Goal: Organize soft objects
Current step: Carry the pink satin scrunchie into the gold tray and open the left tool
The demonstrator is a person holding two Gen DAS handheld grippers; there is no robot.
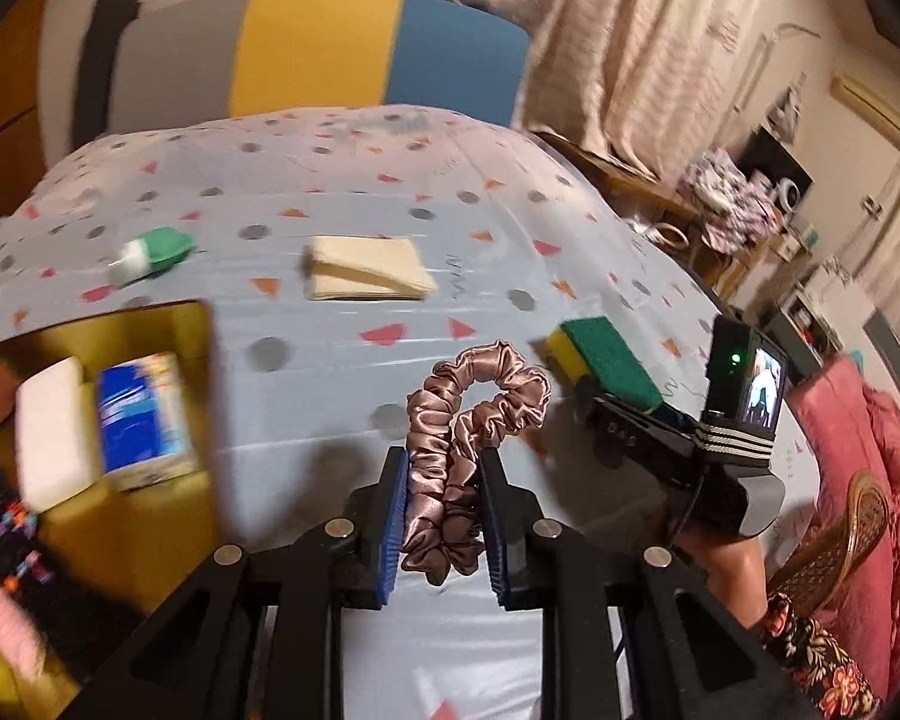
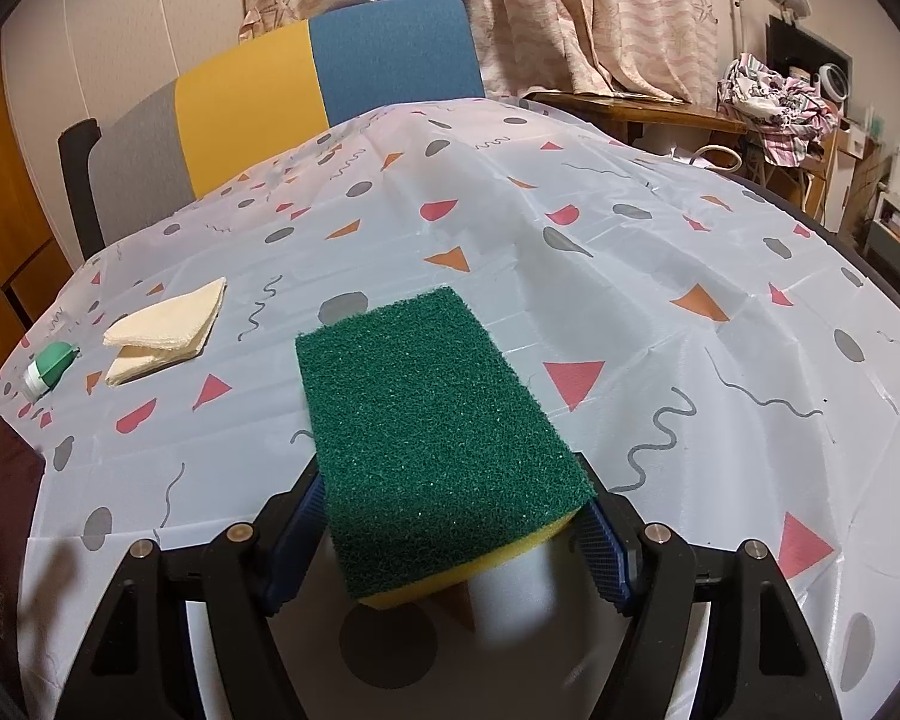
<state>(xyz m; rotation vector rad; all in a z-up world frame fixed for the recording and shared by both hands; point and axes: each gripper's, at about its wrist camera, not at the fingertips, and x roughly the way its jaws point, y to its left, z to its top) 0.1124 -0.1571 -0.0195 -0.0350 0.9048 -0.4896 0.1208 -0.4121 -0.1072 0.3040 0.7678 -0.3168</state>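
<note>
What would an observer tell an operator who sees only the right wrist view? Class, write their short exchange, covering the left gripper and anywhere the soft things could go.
Operator: I see only the green-topped sponge clamped in my right gripper. What is the left one doing?
Observer: The left gripper is shut on a pink satin scrunchie, lifted off the tablecloth.
Operator: Is there a container anywhere?
Observer: Yes, a yellow box sits at the left of the table. It already holds a white pad and a blue packet.
</note>
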